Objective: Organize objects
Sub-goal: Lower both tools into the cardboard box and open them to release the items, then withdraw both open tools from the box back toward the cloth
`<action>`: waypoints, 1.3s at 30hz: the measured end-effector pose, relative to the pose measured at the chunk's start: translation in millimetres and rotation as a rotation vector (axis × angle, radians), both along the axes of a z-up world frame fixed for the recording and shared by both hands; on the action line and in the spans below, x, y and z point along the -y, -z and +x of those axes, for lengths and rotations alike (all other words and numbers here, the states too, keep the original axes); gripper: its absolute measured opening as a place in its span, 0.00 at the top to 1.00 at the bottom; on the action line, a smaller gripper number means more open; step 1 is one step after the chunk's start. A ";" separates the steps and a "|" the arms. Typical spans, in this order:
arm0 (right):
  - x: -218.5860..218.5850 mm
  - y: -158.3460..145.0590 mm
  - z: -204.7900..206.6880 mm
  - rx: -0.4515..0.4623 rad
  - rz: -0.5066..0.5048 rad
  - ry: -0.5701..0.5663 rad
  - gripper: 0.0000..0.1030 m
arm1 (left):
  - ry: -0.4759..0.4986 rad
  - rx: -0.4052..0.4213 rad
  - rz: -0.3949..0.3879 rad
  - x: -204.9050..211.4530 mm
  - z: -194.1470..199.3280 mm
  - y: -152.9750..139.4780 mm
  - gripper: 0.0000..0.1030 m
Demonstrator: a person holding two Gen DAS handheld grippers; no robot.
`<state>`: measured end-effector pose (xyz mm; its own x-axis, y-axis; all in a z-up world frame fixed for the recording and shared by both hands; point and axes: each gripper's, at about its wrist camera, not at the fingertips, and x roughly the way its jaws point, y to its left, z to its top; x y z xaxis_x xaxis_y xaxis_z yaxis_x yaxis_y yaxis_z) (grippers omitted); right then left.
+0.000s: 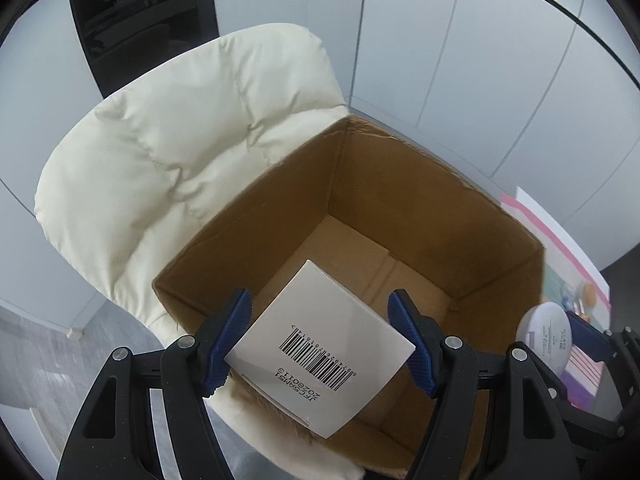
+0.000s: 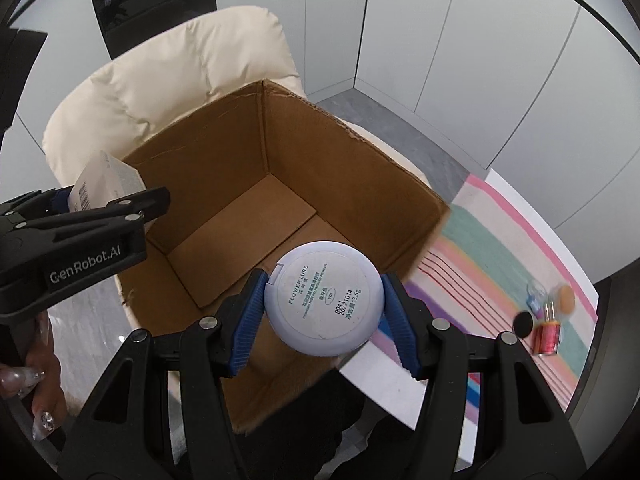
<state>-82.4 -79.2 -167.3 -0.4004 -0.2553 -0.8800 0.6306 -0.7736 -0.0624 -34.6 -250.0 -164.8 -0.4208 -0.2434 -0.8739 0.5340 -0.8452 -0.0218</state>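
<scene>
The white box [image 1: 320,348] (barcode face up) sits clamped between the left gripper [image 1: 320,338] pads, over the near edge of the open carton [image 1: 420,184]. The round compact [image 2: 324,298] is pinched in the right gripper [image 2: 322,320], above the carton's near right corner. Behind the carton is a cream chair [image 1: 172,152]; right of it, a striped cloth [image 2: 500,248] with small items.

The cardboard box [image 2: 280,168] is standing open-topped, its floor apparently lying bare; tall walls are hemming every side.
</scene>
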 end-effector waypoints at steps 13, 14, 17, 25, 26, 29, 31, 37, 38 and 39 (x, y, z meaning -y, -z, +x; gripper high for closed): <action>17.6 -1.7 2.4 -0.024 -0.105 -0.096 0.00 | 0.055 -0.005 -0.007 -3.7 0.0 -4.5 0.05; 17.8 -1.0 2.3 -0.018 -0.107 -0.095 0.00 | 0.053 -0.004 -0.018 -4.0 0.5 -5.1 0.05; 17.2 0.1 3.5 -0.009 -0.113 -0.099 0.00 | 0.064 -0.011 -0.029 -5.3 3.1 -7.8 0.05; 8.6 -7.3 7.6 -0.006 -0.113 -0.097 0.00 | 0.083 -0.001 -0.090 -10.1 16.1 -20.4 0.05; 6.3 -9.0 8.0 -0.003 -0.120 -0.096 0.00 | 0.085 -0.004 -0.089 -11.0 18.9 -22.9 0.05; -2.7 -16.1 9.0 0.007 -0.146 -0.078 0.00 | 0.081 -0.014 -0.107 -15.2 27.6 -31.4 0.05; -8.1 -21.0 13.0 0.003 -0.152 -0.075 0.00 | 0.079 -0.024 -0.116 -19.2 33.9 -36.9 0.05; -35.0 -37.0 28.5 -0.007 -0.177 -0.036 0.00 | 0.098 -0.027 -0.135 -42.5 57.1 -46.5 0.05; -39.8 -39.3 30.8 -0.007 -0.181 -0.029 0.00 | 0.101 -0.027 -0.141 -47.4 63.4 -47.5 0.05; -45.0 -41.6 33.6 -0.009 -0.184 -0.020 0.00 | 0.102 -0.028 -0.141 -50.7 68.0 -48.0 0.05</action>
<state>-48.7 -34.2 -125.7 -0.4009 -0.4195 -0.8145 0.6462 -0.7597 0.0732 33.4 -199.2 -116.8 -0.4737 -0.3170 -0.8217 0.4459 -0.8909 0.0866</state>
